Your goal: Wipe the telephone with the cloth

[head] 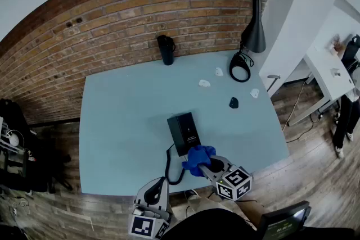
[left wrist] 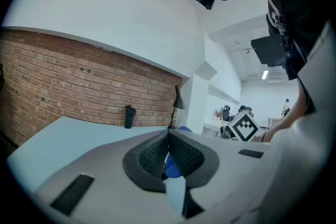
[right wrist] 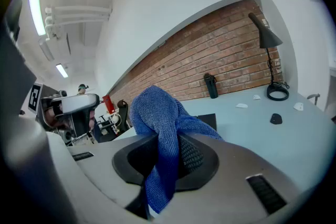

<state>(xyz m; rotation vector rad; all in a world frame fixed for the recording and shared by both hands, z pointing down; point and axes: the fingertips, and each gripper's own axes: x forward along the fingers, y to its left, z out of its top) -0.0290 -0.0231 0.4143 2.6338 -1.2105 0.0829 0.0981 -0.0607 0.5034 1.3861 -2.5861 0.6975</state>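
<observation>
- The right gripper (head: 214, 165) has its jaws clamped on a blue cloth (head: 198, 158). In the right gripper view the cloth (right wrist: 157, 113) bunches up above the pads and a tail of it hangs down between them.
- The cloth sits at the near right corner of the black telephone (head: 184, 132). I can't tell whether it touches the telephone.
- The telephone lies flat on the light blue table (head: 124, 121), towards its near edge. Its black cord (head: 169, 168) curls off that edge.
- The left gripper (head: 156, 191) hangs at the near edge of the table, just left of the cord. Its jaws are pressed together with nothing between them.
- By the brick wall (head: 129, 19) at the far edge stands a black tumbler (head: 166, 49).
- A black desk lamp (head: 253, 28) stands in the far right corner.
- Near the lamp lie a few white scraps (head: 204, 83) and a small black object (head: 234, 102).
</observation>
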